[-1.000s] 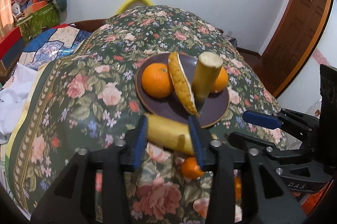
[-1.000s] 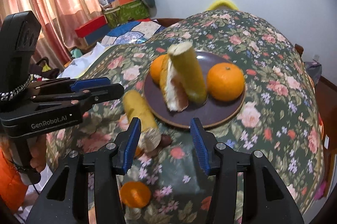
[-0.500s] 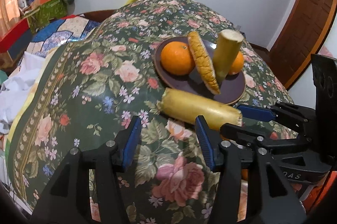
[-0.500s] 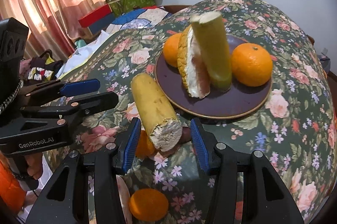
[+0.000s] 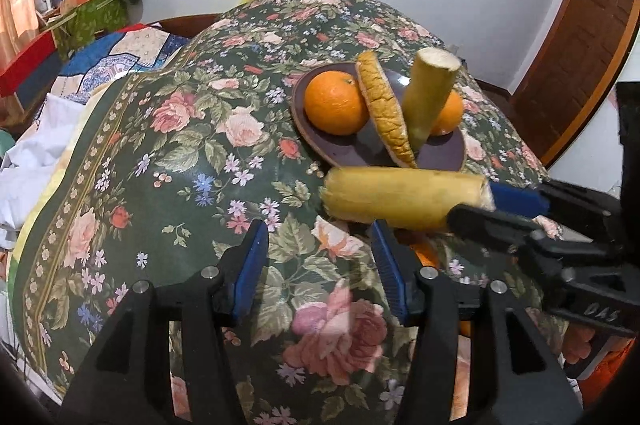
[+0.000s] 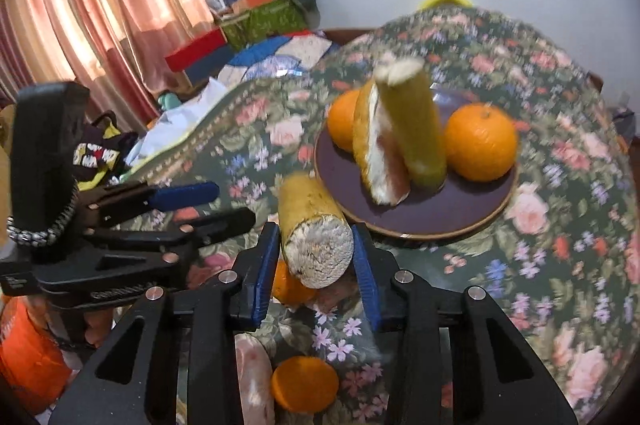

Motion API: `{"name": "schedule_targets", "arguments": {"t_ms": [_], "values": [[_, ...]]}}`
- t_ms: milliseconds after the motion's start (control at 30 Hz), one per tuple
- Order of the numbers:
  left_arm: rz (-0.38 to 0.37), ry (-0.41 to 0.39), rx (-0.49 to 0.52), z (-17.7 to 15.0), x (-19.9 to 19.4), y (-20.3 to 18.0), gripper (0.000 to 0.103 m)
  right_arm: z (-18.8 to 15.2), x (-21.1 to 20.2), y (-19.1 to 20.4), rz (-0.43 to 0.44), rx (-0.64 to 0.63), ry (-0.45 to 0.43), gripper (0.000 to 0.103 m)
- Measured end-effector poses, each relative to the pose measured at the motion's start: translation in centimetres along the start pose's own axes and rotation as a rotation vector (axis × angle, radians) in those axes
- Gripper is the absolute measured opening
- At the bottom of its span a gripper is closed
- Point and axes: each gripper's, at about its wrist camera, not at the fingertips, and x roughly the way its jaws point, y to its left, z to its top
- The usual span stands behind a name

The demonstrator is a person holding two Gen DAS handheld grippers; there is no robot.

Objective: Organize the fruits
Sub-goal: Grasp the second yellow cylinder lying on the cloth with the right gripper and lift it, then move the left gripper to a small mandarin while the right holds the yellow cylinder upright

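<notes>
A dark plate on the floral cloth holds two oranges, an orange-yellow wedge and an upright yellow-green cylinder. My right gripper is shut on the cut end of a yellow banana piece, which also shows in the left wrist view just in front of the plate. My left gripper is open and empty, left of and nearer than the banana piece. Two more oranges lie on the cloth below the right gripper.
The round table's floral cloth slopes away at the edges. Behind on the left are a quilt, boxes and pillows and pink curtains. A wooden door stands at the right.
My left gripper let go of the banana piece and drew back to the left. My right gripper moved in and closed on the piece's cut end.
</notes>
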Motion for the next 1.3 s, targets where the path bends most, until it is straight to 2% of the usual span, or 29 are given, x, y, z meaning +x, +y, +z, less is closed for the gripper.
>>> {"name": "schedule_targets", "arguments": {"t_ms": [300,467,567,700,933,1067,1300], "values": [[-0.029,-0.018,0.026,0.2,-1.1,-2.1,0.053,0.3,-6.4,-1.5,-0.080,0.036,-0.133,0.033],[-0.051,-0.021,0.052,0.2,-1.3,-3.5,0.053,-0.2,-9.0,-2.1,-0.156,0.015,-0.157,0.033],[-0.066,-0.006,0.063,0.0,-0.8,-4.2,0.053,-0.8,-8.8,-2.5,-0.203,0.001,-0.135,0.033],[-0.076,0.038,0.070,-0.6,0.7,-4.7,0.053,-2.2,-6.8,-3.9,-0.198,0.029,-0.074,0.033],[-0.087,0.080,0.076,-1.5,2.6,-5.1,0.052,-2.3,-7.1,-4.3,-0.185,0.044,-0.104,0.033],[-0.103,0.104,0.068,-1.7,3.6,-5.1,0.034,-2.4,-7.0,-4.4,-0.181,0.047,-0.110,0.033],[-0.102,0.082,0.062,-1.5,3.4,-4.9,0.034,-2.2,-7.1,-4.5,-0.179,0.068,-0.120,0.033]]}}
